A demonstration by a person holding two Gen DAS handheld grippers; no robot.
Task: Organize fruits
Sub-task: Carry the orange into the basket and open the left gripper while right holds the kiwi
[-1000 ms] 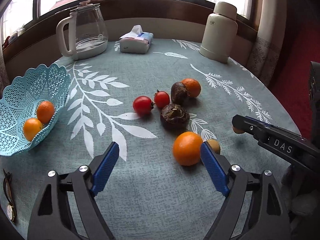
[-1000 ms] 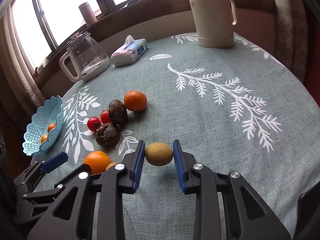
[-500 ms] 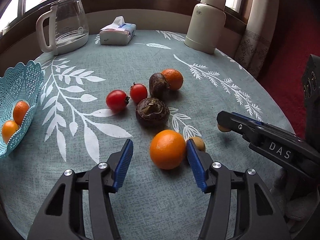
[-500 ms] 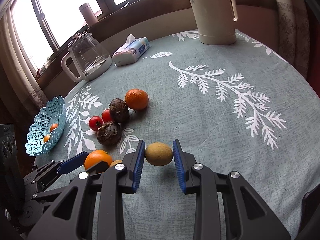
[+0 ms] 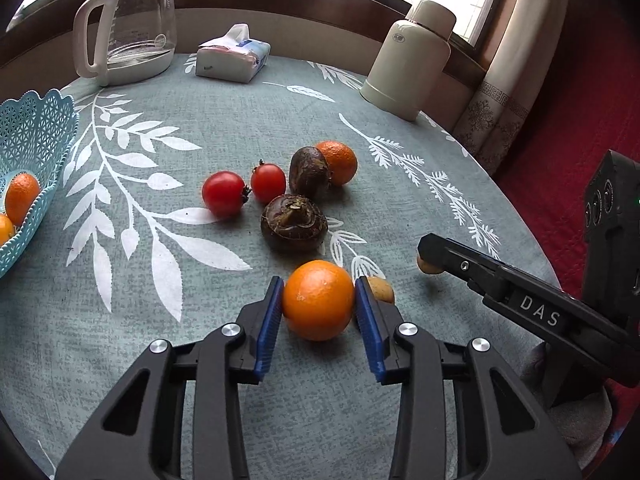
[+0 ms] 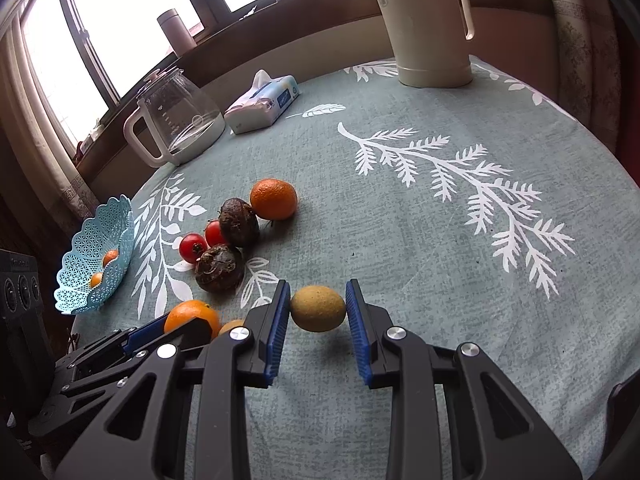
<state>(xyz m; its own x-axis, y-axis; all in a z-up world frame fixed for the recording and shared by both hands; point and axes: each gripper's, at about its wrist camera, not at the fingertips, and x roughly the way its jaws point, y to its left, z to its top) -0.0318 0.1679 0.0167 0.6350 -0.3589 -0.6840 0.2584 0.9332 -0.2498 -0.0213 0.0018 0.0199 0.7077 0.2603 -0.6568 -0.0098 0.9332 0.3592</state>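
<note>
Left wrist view shows the left gripper point(image 5: 319, 300) closed in on the large orange point(image 5: 318, 300), both blue fingers point(image 5: 269, 330) touching its sides; half a second ago they stood wide of it, and a second ago wider yet. The orange sits on the counter point(image 5: 400, 132) at the near edge of the fruit cluster, with a small tan fruit point(image 5: 381, 289) just beside the right-hand finger. Beyond lie a dark brown round fruit point(image 5: 294, 227), a second dark fruit point(image 5: 309, 172) touching a smaller orange point(image 5: 338, 162), and two red tomatoes point(image 5: 223, 194) side by side. The blue lattice basket point(image 5: 36, 128) at the left edge holds two small oranges point(image 5: 22, 198).

In the right wrist view the right gripper point(image 6: 318, 309) has a yellow-green oval fruit point(image 6: 318, 309) between its fingers point(image 6: 277, 332); the pads look pressed to it or very nearly so, and the fruit seems slightly clear of its shadow on the cloth. That grip looks the same as in the two earlier frames.

A glass kettle point(image 5: 132, 24), a tissue pack point(image 5: 232, 58) and a cream thermos point(image 5: 412, 56) stand at the far side, in unchanged positions.
</note>
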